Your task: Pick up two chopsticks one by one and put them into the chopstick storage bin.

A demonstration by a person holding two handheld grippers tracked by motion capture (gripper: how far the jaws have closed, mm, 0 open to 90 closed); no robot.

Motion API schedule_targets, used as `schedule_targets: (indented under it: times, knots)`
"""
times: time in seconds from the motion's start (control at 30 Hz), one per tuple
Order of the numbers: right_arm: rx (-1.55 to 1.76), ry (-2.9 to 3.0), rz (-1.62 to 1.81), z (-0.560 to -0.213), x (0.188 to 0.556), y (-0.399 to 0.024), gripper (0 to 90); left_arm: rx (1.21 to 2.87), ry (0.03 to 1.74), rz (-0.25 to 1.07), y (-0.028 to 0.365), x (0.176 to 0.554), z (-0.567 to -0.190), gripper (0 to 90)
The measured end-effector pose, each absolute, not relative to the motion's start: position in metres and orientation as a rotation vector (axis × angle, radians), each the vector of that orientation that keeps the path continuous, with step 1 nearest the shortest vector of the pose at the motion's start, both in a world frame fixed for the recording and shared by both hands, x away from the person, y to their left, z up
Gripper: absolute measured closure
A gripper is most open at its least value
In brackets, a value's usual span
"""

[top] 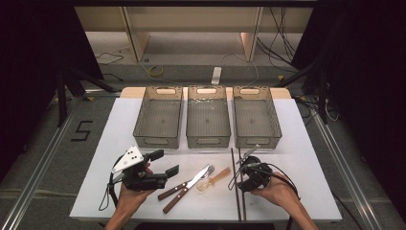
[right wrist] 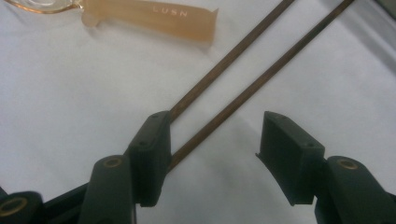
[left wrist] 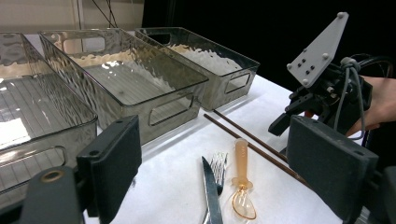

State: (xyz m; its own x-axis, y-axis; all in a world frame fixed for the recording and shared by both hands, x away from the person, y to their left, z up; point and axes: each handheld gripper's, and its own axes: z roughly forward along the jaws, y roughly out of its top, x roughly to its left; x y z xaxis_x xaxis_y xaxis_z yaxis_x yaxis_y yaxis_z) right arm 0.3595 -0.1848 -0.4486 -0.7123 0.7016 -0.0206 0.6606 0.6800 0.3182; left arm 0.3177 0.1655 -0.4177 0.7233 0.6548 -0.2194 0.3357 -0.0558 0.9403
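Observation:
Two thin dark chopsticks (top: 235,191) lie side by side on the white table, running toward me. My right gripper (top: 240,173) points down over them, held by the hand at right. In the right gripper view the right gripper (right wrist: 217,149) stands open just above the cloth. One chopstick (right wrist: 261,77) passes between its jaws, and the other (right wrist: 219,65) runs up against the left pad. My left gripper (top: 164,163) is open with nothing held, raised off the table at front left. The left gripper (left wrist: 222,163) looks across the cutlery at the right gripper (left wrist: 292,119).
A wooden-handled knife (top: 184,187) and fork (top: 191,178) lie between the hands, with an amber plastic spoon (top: 214,179) beside them. Three grey translucent bins (top: 208,117) stand in a row at the back. The table's front edge (top: 201,218) is near my forearms.

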Motion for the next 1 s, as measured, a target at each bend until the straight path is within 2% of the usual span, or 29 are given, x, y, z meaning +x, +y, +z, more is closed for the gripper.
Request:
schedule_targets:
  times: [0.6,0.63,1.0]
  knots:
    - [1.095,2.821,0.327,-0.457,0.365,-0.177,56.8,1.659,0.807,0.315,0.166,0.318,-0.418,17.8]
    - [1.084,2.829,0.316,-0.457,0.365,-0.176,60.8,1.659,0.807,0.315,0.165,0.318,-0.418,17.8]
    - [1.067,2.857,0.277,-0.455,0.371,-0.177,74.4,1.658,0.809,0.316,0.166,0.318,-0.418,17.8]
